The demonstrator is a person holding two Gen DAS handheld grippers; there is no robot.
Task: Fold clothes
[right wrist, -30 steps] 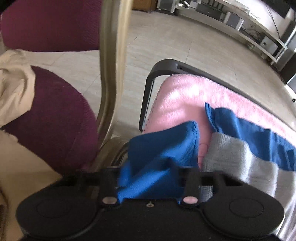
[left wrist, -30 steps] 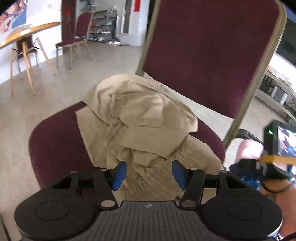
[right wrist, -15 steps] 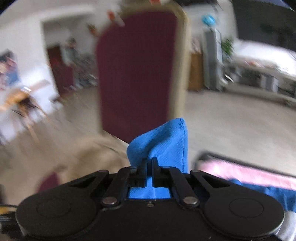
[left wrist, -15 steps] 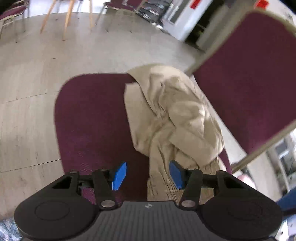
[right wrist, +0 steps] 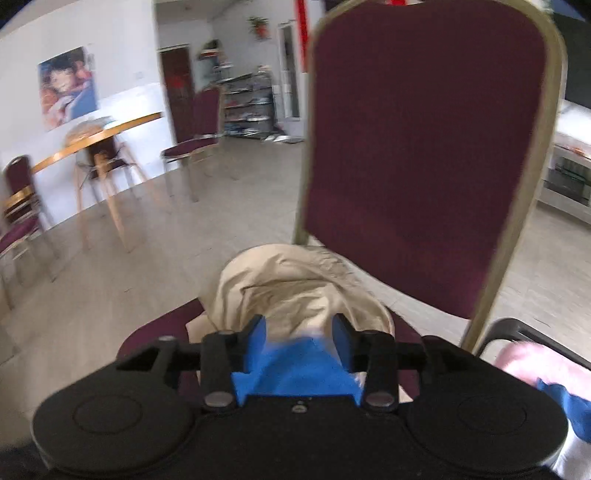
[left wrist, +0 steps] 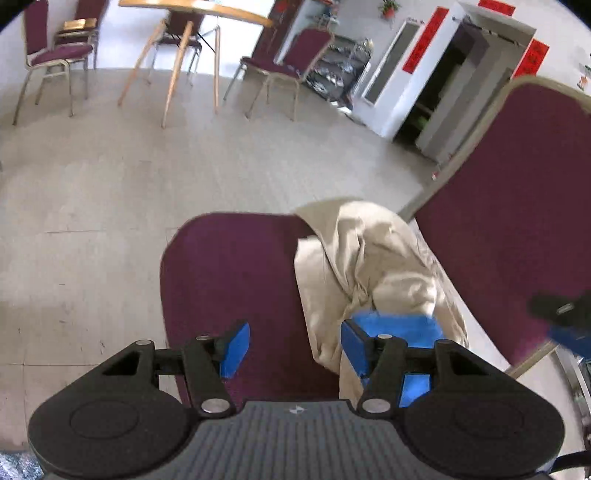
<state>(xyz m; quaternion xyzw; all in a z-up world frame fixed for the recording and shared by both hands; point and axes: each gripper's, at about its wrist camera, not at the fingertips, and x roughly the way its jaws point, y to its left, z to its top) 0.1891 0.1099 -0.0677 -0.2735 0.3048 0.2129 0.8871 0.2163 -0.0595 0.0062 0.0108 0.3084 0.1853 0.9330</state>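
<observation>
Now | right gripper [right wrist: 299,338] jaws just opened, blue cloth [right wrist: 295,369] released between them | left gripper [left wrist: 293,343] jaws open, empty | blue cloth best spread flat on chair seat [left wrist: 229,280] beside beige garment [left wrist: 369,266].

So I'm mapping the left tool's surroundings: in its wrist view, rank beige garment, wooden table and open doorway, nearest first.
From the left tool:
1. Beige garment, just ahead on the chair seat.
2. Open doorway, upper right.
3. Wooden table, far upper left.

Banquet-style hall: chairs [left wrist: 284,66], table [left wrist: 195,11]
</observation>
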